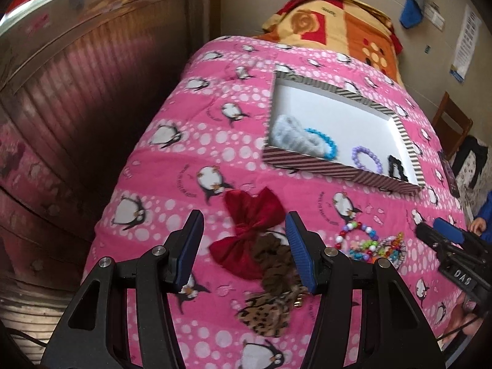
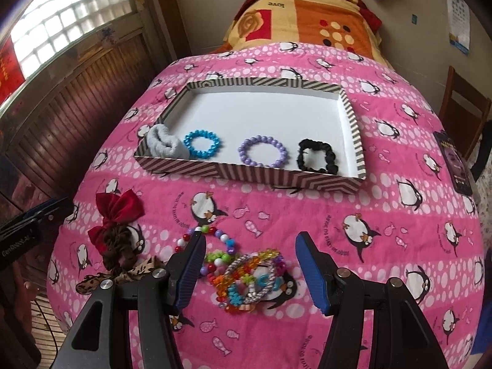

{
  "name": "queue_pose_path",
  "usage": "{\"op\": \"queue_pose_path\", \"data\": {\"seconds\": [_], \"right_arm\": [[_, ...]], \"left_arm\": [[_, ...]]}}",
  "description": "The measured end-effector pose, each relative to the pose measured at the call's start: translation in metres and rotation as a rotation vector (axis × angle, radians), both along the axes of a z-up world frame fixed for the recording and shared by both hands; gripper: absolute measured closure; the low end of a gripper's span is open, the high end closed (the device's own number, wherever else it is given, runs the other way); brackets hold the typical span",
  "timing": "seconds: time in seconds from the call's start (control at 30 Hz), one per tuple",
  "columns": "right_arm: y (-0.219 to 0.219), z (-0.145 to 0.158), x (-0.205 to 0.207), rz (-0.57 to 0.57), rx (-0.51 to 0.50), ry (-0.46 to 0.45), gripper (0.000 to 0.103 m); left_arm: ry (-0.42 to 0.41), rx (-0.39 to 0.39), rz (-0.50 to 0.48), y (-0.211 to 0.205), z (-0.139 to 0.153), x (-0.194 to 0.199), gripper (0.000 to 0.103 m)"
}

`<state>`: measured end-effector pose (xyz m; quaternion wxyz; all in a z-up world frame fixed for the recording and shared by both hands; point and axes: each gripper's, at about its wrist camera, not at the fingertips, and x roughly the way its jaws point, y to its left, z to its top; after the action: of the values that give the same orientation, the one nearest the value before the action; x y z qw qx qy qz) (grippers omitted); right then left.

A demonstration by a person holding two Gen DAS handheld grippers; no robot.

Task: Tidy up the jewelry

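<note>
While the left gripper (image 1: pixel 244 230) is hovering with jaws released around the red velvet bow (image 1: pixel 246 230) on the penguin quilt (image 1: pixel 172 166), it is best lowering to pinch the bow's knot. The bow's long axis is running diagonally toward the striped tray (image 1: pixel 307 161). The right gripper (image 2: pixel 250 252) is standing released above the beaded bracelets (image 2: pixel 243 276).

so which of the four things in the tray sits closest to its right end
The black scrunchie, the only dark fabric ring there. The purple bead bracelet, blue bead bracelet and grey scrunchie lie further left.
</note>
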<state>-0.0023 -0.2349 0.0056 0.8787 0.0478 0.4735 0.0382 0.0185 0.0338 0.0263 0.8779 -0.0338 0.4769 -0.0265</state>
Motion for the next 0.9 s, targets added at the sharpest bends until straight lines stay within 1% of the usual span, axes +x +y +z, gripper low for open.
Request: {"op": "queue_pose_path", "data": {"seconds": [0.13,0.23,0.3,0.37,0.47,0.57,0.7,0.9], "right_arm": [[-0.009,-0.004,-0.001,-0.022,-0.005,0.016,0.045],[-0.011,-0.005,-0.002,-0.030,-0.001,0.022,0.045],[-0.010,-0.006,-0.002,-0.028,0.001,0.022,0.045],[-0.007,-0.008,-0.002,-0.022,-0.002,0.029,0.045],[-0.004,-0.010,-0.001,-0.014,0.000,0.033,0.045],[-0.004,-0.010,-0.001,-0.011,-0.004,0.031,0.045],[-0.012,-0.011,-0.001,-0.028,-0.010,0.040,0.045],[-0.017,-0.014,-0.001,-0.024,-0.022,0.053,0.045]], "left_arm": [[0.034,-0.016,0.042,0.024,-0.006,0.000,0.048],[0.059,-0.046,0.068,0.041,-0.010,0.000,0.048],[0.071,-0.067,0.089,0.052,-0.011,0.001,0.042],[0.080,-0.083,0.101,0.059,-0.012,0.002,0.041],[0.087,-0.092,0.097,0.062,-0.012,0.003,0.041],[0.100,-0.092,0.061,0.057,-0.015,0.005,0.041],[0.120,-0.108,0.059,0.054,-0.022,0.007,0.041],[0.126,-0.097,0.050,0.045,-0.028,0.013,0.041]]}}
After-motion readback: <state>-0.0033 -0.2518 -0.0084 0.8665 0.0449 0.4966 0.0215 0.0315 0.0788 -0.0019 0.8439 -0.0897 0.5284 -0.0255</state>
